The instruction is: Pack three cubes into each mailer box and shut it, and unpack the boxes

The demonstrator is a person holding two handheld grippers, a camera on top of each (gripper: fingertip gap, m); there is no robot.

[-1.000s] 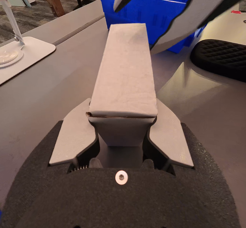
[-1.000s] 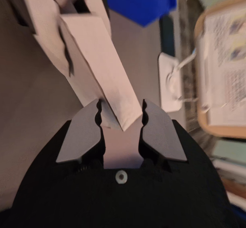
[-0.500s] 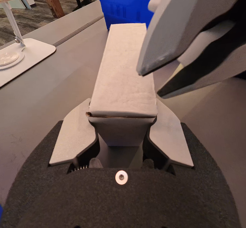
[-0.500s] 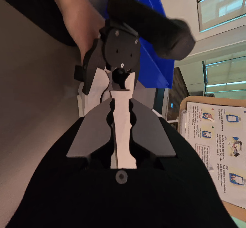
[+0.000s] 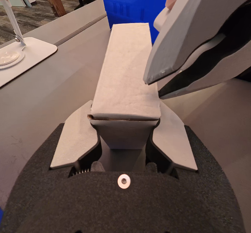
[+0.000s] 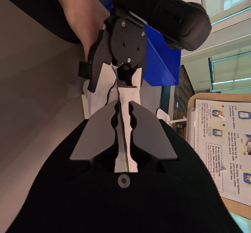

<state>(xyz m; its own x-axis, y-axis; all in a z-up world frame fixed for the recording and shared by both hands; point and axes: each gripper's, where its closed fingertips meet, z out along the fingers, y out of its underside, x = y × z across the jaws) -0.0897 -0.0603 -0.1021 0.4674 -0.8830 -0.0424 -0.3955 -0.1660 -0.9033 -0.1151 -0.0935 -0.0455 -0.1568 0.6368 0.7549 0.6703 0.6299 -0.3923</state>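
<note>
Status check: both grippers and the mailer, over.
Left gripper shut on mailer box, lid closed. Right gripper open around its long edge. Blue bin behind, nothing blocking.

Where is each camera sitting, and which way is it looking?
Left wrist view: on the left gripper, looking along the box towards the blue bin; its own fingers show, and the right gripper at the right.
Right wrist view: on the right gripper, rolled sideways, looking back at the left gripper and the person's hand; its own fingers show.
Shared: the box, both grippers, the bin.
</note>
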